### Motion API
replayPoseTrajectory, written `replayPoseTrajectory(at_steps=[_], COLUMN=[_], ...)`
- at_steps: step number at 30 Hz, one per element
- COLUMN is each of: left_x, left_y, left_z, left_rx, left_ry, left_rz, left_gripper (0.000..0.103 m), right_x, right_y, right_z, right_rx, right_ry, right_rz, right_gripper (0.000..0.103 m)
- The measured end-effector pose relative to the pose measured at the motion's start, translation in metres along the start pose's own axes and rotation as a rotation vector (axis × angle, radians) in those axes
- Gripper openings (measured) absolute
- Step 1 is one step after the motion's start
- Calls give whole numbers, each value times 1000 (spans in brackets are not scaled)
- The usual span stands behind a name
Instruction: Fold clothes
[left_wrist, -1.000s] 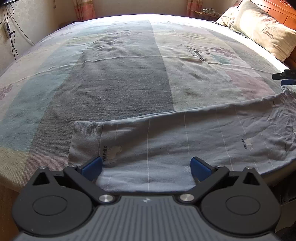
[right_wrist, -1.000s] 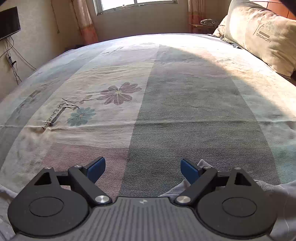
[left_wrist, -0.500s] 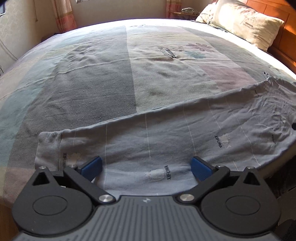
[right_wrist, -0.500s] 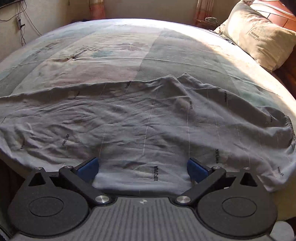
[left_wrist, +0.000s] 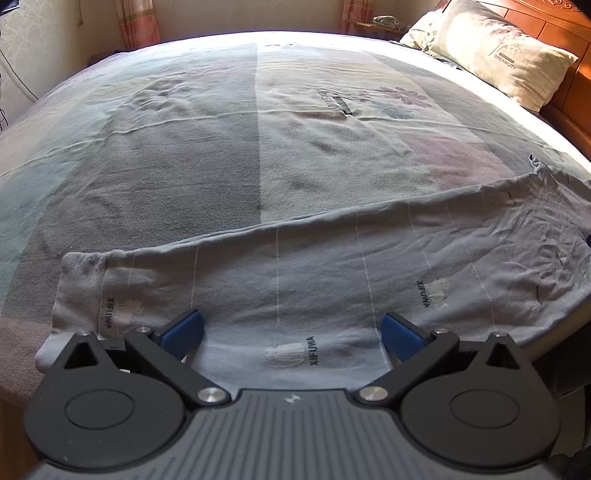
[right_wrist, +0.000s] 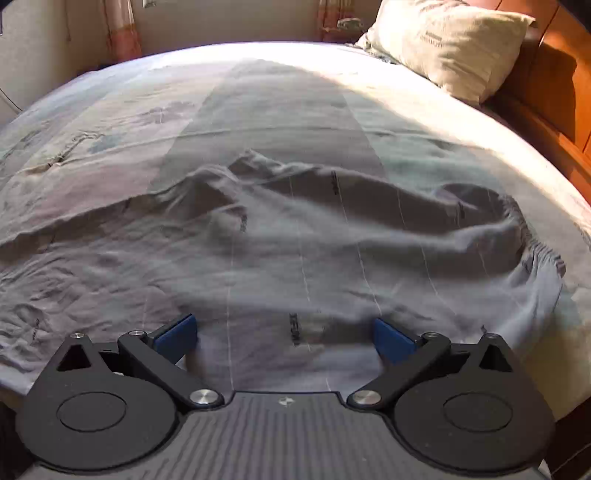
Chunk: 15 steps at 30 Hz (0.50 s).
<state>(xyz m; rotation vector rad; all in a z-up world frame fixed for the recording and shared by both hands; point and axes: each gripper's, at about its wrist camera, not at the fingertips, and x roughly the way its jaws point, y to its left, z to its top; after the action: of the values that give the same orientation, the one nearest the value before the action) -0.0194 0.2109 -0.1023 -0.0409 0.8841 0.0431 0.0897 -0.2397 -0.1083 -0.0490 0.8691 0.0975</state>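
Observation:
Grey pyjama trousers (left_wrist: 314, 273) with thin white lines and small printed logos lie stretched along the near edge of the bed. In the left wrist view the leg lies flat, its ribbed cuff (left_wrist: 79, 284) at the left. My left gripper (left_wrist: 291, 332) hovers open over the leg near the bed's edge, nothing between its blue pads. The right wrist view shows the wrinkled upper part of the trousers (right_wrist: 295, 251), with the gathered waistband (right_wrist: 532, 240) at the right. There my right gripper (right_wrist: 284, 332) is open over the cloth, holding nothing.
The bed (left_wrist: 184, 155) carries a patchwork sheet with flower prints. A cream pillow (left_wrist: 495, 51) leans on the wooden headboard (right_wrist: 546, 77) at the far right. Curtains and a wall stand behind the bed. The bed's edge drops off just under both grippers.
The right gripper pulled back from the bare sheet and now looks over the trousers' waist end. The left view shifted a little along the leg. Both grippers stayed open.

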Motion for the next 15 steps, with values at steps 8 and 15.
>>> replayPoseTrajectory(at_steps=[8, 15], left_x=[-21, -26], left_y=[-3, -92], left_z=[8, 60], left_rx=[43, 207], left_ry=[30, -68], left_rz=[63, -200], left_gripper=[102, 102], right_x=[-8, 0], right_y=[7, 17], right_z=[4, 8], right_rx=[-26, -33], right_ry=[-2, 14], right_rz=[5, 23], right_gripper=[103, 103])
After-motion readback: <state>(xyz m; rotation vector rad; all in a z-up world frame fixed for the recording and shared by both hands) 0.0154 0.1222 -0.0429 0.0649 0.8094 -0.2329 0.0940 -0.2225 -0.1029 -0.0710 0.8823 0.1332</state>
